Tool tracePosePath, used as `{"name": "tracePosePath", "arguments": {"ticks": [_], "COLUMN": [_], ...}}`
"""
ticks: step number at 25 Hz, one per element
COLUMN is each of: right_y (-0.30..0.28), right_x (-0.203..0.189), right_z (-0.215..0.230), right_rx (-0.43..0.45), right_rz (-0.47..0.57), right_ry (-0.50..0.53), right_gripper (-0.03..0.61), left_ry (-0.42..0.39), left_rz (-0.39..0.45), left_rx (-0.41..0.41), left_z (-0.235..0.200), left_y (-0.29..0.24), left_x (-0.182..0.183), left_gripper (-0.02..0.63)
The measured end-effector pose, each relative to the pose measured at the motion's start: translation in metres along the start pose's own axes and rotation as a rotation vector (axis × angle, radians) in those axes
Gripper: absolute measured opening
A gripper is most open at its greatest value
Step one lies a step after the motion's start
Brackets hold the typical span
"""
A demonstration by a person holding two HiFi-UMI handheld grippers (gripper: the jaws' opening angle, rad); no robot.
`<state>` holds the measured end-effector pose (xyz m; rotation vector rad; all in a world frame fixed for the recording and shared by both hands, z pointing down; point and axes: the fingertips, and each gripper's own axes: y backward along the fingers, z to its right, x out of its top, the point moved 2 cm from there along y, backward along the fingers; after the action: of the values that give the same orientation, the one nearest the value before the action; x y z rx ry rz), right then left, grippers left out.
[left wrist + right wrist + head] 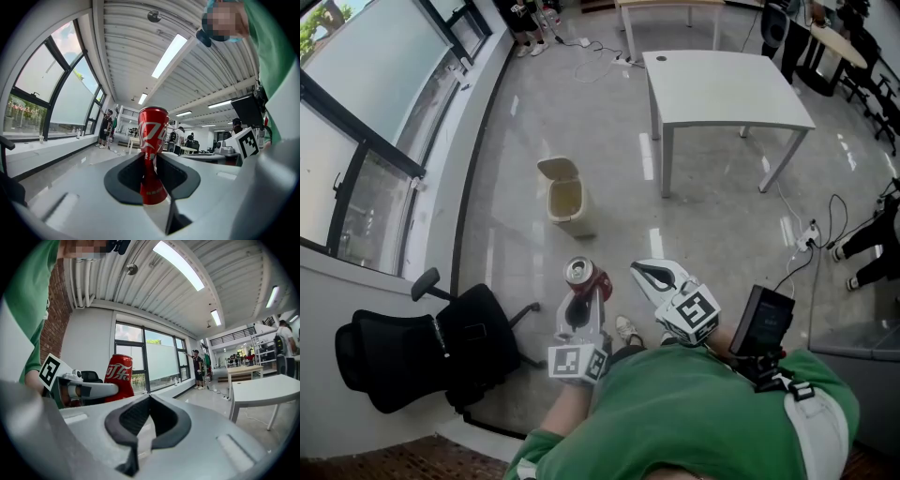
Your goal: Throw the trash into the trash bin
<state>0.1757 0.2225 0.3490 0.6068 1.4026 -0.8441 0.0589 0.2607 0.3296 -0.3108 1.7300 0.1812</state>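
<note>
A red soda can [584,274] stands upright between the jaws of my left gripper [585,292], which is shut on it over the floor. In the left gripper view the can [153,129] fills the middle, pinched at its waist by the left gripper [151,163]. A beige trash bin [565,199] with its lid swung up stands on the floor ahead, apart from the can. My right gripper [639,271] hovers just right of the can, its jaws together and empty. The right gripper view shows the right gripper [149,398] shut, with the can [118,380] off to its left.
A white table [722,89] stands ahead to the right. A black office chair [422,347] sits at the left by the window wall. Cables and a power strip [807,234] lie on the floor at right, near a seated person's legs [867,246].
</note>
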Motion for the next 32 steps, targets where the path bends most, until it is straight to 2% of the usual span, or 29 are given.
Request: {"name": "tracePosePath", "arguments": {"ticks": [11,20,25,32], "right_y": [-0.074,-0.122,-0.136,-0.157], "right_x": [0.013,0.014,0.012,0.010], "right_z": [0.009,0.002,0.001,0.021], "right_rx": [-0.045,-0.085,-0.086,-0.077], "right_rz": [0.008,-0.003,-0.019,-0.025], "right_ry": [0.020,0.018,0.017,0.007], "right_gripper": [0.003,0.003,0.003,0.003], "left_ry": [0.010,0.033,0.050,0.040], "left_rz": [0.011,-0.004,-0.015,-0.031], "left_rx": [-0.054,-0.070,-0.074,-0.066], "left_z": [-0.066,-0.117,-0.131,-0.144], "left_y": [-0.038,-0.044,-0.049,-0.073], "left_x": [0.013,0.012,0.011,0.011], "left_gripper": [0.086,0.086,0.086,0.086]}}
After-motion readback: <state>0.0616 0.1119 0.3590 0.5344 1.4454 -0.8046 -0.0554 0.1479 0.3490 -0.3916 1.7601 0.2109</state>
